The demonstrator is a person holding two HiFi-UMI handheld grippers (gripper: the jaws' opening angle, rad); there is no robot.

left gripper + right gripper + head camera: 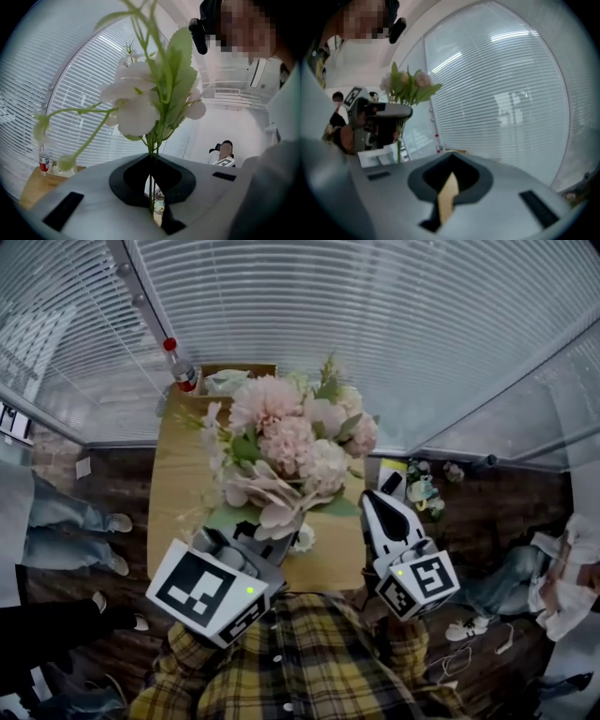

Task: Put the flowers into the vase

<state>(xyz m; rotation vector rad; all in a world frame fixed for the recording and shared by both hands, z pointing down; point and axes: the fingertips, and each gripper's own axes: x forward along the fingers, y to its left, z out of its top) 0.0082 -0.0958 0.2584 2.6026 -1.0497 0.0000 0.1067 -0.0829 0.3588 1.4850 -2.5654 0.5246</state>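
A big bunch of pink and cream flowers (286, 442) with green leaves hangs over the wooden table (178, 488). My left gripper (248, 529) is shut on its thin green stems (151, 185), and white blooms (133, 101) and leaves rise straight above the jaws. The right gripper (371, 500) hovers beside the bunch at the table's right edge, its jaws together with nothing between them (447, 190). From the right gripper view, the left gripper (379, 112) shows holding the flowers (408, 86) upright. No vase can be made out in any view.
A bottle with a red cap (182, 371) and an open box (236, 378) stand at the table's far end by the blinds. A small white flower (303, 539) lies on the near table. More flowers (422, 491) lie on the floor to the right. People sit nearby.
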